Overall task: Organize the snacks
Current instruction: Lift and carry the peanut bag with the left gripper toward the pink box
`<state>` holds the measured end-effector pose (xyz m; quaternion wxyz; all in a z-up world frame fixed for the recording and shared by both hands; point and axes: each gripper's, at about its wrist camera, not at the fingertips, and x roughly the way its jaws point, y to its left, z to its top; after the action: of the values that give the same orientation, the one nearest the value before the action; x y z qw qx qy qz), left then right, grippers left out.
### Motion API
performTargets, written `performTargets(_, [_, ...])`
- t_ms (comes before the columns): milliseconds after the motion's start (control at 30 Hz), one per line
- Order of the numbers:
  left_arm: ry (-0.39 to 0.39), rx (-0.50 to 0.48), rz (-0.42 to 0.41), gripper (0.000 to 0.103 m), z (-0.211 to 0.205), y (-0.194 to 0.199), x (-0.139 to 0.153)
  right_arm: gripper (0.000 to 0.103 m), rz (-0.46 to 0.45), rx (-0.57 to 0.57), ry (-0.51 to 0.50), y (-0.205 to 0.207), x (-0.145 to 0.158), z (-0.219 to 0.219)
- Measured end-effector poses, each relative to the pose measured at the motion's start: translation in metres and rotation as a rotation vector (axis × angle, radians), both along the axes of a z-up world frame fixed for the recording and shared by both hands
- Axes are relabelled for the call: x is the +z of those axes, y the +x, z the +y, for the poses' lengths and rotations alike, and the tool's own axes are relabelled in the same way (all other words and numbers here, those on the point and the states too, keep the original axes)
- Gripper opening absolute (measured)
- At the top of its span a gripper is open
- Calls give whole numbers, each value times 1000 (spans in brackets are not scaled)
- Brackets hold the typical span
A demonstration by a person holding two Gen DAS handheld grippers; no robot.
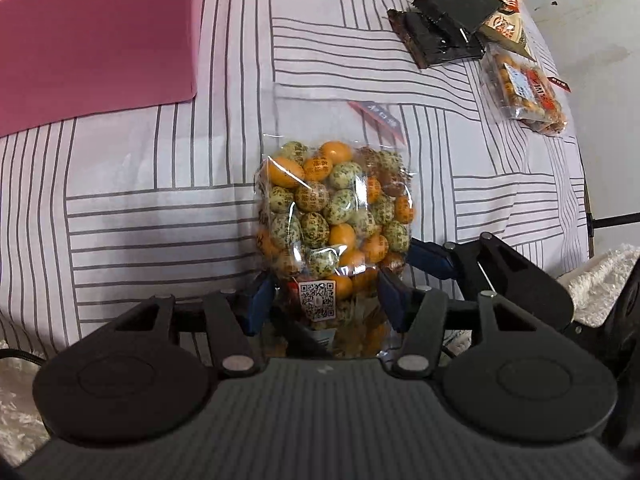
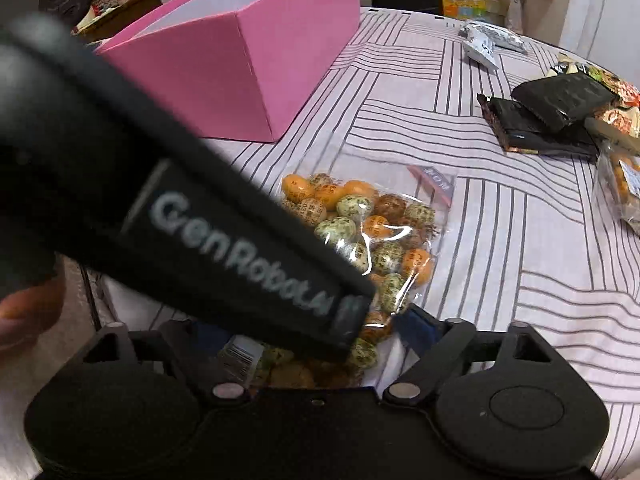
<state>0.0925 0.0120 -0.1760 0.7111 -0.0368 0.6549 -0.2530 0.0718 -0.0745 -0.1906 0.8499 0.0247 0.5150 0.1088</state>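
Bag: a clear bag of orange and speckled green candies (image 1: 334, 216) lies on the striped cloth of the counter (image 1: 160, 208), its near end between the tongs of both hands.
Left tongs (image 1: 324, 300): the blue pads sit against both sides of the bag's bottom end by the code sticker; they look closed on it.
Right tongs (image 2: 316, 340): they reach the same end from the right; one blue finger (image 2: 416, 326) shows beside the bag, the other is hidden behind the left tool's body, so I cannot tell whether they grip.
Box: the pink box (image 2: 248, 60) stands open just beyond the bag, to the left.
Other snacks: dark packets (image 2: 548, 116) and a second candy bag (image 1: 524, 92) lie well apart at the far right.
Step in hand: likely lifting the bag toward the box.
How to do it well: hold the filled part rather than slack film, lift level so the candies do not shift, and clear the box wall before letting go.
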Motion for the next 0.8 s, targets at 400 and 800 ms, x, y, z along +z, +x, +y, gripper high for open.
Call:
performTargets(400, [-4,18,-139,53,-3,-19,31,78,-71,23,-11,-17,26,1])
performTargets(800, [-28,47,-196,53,15,-40,78,78,-120,52,-21,-43,69,9])
